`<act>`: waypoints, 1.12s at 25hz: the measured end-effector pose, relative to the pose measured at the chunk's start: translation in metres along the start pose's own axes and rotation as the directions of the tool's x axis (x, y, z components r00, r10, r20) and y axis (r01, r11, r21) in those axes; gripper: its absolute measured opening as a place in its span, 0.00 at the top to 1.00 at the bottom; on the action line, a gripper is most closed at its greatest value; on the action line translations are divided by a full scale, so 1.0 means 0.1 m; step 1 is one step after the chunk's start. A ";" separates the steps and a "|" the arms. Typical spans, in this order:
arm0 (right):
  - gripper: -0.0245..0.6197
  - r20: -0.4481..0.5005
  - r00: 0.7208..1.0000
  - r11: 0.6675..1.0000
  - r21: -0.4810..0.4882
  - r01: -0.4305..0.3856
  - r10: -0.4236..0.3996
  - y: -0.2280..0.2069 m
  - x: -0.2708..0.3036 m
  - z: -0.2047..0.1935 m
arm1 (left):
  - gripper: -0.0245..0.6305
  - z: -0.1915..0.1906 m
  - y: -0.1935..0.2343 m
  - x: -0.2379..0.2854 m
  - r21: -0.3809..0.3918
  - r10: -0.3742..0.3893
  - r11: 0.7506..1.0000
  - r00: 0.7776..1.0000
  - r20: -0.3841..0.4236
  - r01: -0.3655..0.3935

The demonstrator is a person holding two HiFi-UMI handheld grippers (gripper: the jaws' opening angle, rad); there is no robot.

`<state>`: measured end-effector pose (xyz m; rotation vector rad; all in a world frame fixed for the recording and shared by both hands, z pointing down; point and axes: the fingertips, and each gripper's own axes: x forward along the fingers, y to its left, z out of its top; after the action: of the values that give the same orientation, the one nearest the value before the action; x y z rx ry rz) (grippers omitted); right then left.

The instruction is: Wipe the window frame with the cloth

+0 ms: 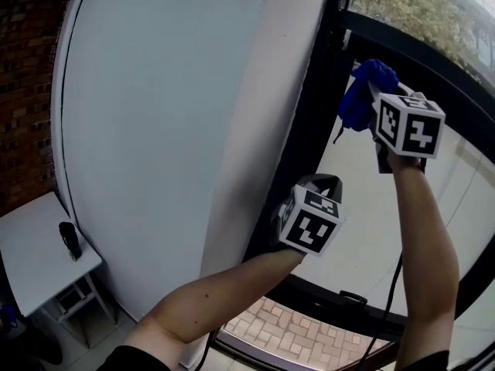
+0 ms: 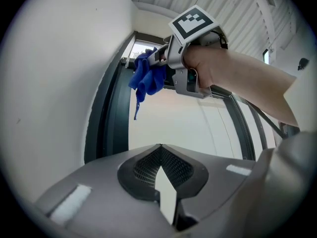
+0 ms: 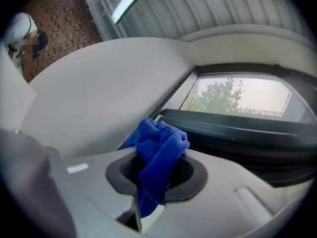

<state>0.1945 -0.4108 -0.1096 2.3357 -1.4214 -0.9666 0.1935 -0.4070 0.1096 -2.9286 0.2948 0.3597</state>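
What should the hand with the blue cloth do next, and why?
Probably push the right gripper a little forward, so the blue cloth presses on the dark window frame, then slide along it. The cloth is pinched in its fingers and bunched right by the frame, but contact isn't clear.

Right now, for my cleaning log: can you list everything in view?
cloth: one, blue, bunched in the right gripper's jaws, up by the frame.
window frame: one, dark, right of the wall.
wall: one, white, centre-left.
brick wall: one, red-brown, far left.
table: one, white, lower left.
dark object: one, black, on the table; too small to identify.
trees: green, outside the glass.
left gripper: one, grey, lower, jaws together, empty.
right gripper: one, grey, raised, shut on the cloth.
forearms: two, bare.
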 end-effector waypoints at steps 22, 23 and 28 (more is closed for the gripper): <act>0.83 -0.162 0.956 0.966 0.034 0.255 -0.246 -2.43 -1.89 -1.03 | 0.97 0.37 -1.55 0.84 0.017 -0.117 0.993 0.992 0.049 0.116; 0.83 -0.171 0.950 0.962 0.039 0.270 -0.260 -2.60 -2.02 -1.09 | 0.97 0.40 -1.66 0.91 0.018 -0.122 0.992 0.991 0.053 0.121; 0.83 -0.216 0.927 0.945 0.045 0.324 -0.307 -3.28 -2.57 -1.42 | 0.97 0.54 -2.15 1.21 0.013 -0.125 0.992 0.989 0.073 0.125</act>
<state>0.4369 -0.0455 -0.0659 2.6913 -1.0426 -0.7213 0.3431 -0.2101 0.0590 -2.8994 0.1013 0.4457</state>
